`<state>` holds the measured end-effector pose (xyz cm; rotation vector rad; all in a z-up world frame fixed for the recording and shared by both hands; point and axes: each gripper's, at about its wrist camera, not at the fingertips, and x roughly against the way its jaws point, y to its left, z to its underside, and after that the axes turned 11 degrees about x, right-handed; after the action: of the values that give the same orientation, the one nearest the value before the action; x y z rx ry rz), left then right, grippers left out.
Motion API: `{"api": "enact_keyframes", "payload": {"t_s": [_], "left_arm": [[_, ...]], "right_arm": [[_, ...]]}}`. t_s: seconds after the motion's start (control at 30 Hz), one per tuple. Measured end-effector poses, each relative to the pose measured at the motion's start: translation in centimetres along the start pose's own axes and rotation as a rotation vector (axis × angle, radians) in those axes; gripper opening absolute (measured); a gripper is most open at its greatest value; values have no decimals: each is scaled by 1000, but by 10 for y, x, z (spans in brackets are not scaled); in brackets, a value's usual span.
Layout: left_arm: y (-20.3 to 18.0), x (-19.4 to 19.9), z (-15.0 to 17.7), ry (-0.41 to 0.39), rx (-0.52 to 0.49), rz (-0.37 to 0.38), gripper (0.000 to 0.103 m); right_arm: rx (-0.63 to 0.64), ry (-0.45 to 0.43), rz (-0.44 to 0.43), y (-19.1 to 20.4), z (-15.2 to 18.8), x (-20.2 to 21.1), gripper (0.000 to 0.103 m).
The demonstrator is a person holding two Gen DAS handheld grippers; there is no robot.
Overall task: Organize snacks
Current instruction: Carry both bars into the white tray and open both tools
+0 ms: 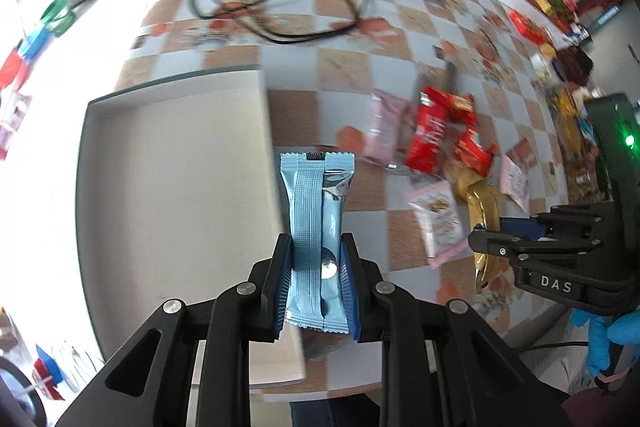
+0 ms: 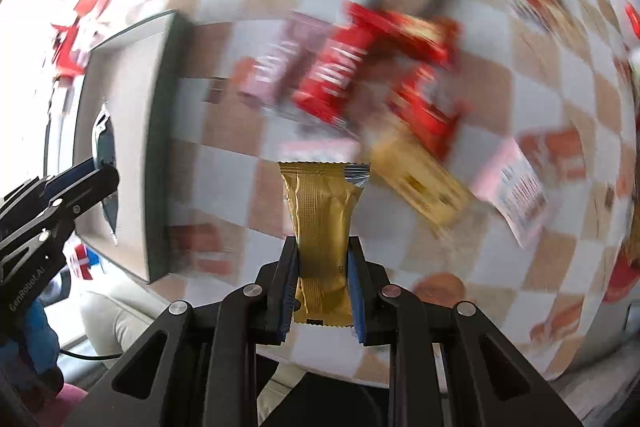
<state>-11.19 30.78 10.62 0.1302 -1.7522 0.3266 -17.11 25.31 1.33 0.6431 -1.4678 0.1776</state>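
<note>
Beside the empty white box (image 1: 172, 195), the left gripper (image 1: 316, 283) is clamping a blue snack bar (image 1: 316, 227) and the right gripper (image 2: 323, 291) a gold snack bar (image 2: 320, 227); a loose pile of snacks (image 1: 440, 147) is waiting right of the box, so sorting looks barely begun.

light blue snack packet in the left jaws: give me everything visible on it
The light blue snack packet is a small glossy pillow-pack with crimped, serrated seals at both ends and a textured back seam running along its length, facing the camera; a silvery patch shows near the top right. It stands lengthwise along the left gripper, whose blue-padded jaws pinch its lower half, bowing the sides inward. It hangs in the air over the edge of the shallow white box, touching nothing else.
</note>
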Motion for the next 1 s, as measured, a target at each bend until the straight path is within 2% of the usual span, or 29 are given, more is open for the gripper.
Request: {"api": "enact_keyframes", "payload": {"t_s": [0.27, 0.43, 0.6, 0.87, 0.9, 1.0], "left_arm": [[68, 0, 6, -13, 130, -54, 26], [105, -7, 15, 12, 200, -79, 26], [131, -19, 28, 59, 250, -97, 26], [143, -37, 46, 126, 250, -128, 26], [143, -38, 48, 134, 243, -133, 30], [142, -39, 54, 147, 236, -132, 60]], "right_arm": [[197, -3, -42, 75, -51, 9, 24], [275, 12, -68, 120, -67, -11, 24], [318, 35, -95, 142, -76, -28, 24], [333, 120, -105, 165, -83, -67, 25], [334, 133, -101, 166, -82, -71, 25], [333, 182, -92, 170, -80, -87, 25]]}}
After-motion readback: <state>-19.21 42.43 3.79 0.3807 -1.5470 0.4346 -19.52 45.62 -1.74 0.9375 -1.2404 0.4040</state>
